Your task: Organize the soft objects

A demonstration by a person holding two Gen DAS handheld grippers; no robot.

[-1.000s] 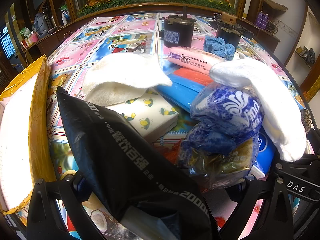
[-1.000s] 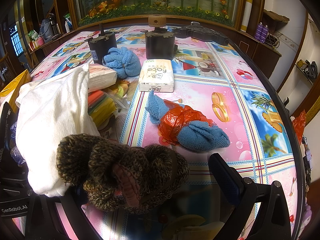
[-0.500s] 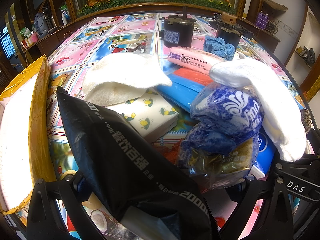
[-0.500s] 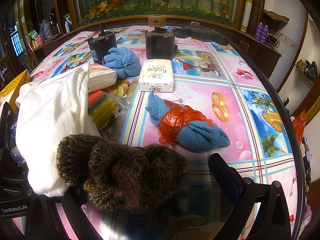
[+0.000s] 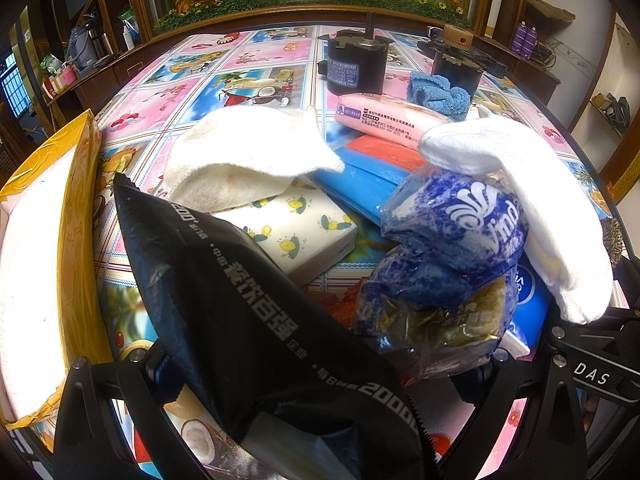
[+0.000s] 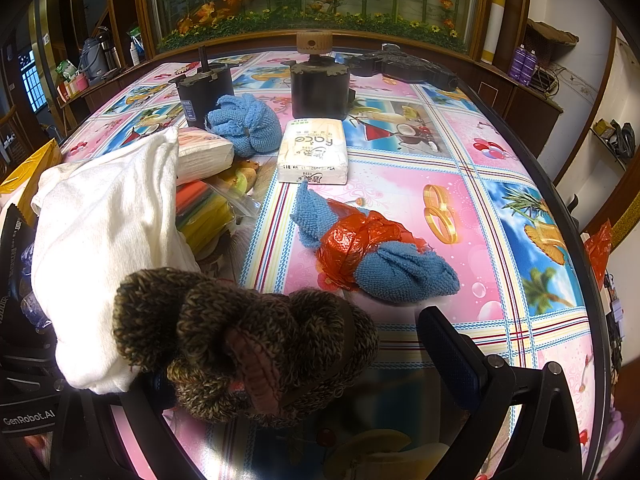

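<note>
The brown knit hat [image 6: 244, 344] is best placed gently by the right gripper [image 6: 300, 364], seen wide apart; the left gripper [image 5: 320, 392] cannot be told.

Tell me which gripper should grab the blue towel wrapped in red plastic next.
Right. That towel lies on the tablecloth just ahead of the right gripper, whose fingers are open. The left gripper faces a black bag; the towel is not in its view.
</note>
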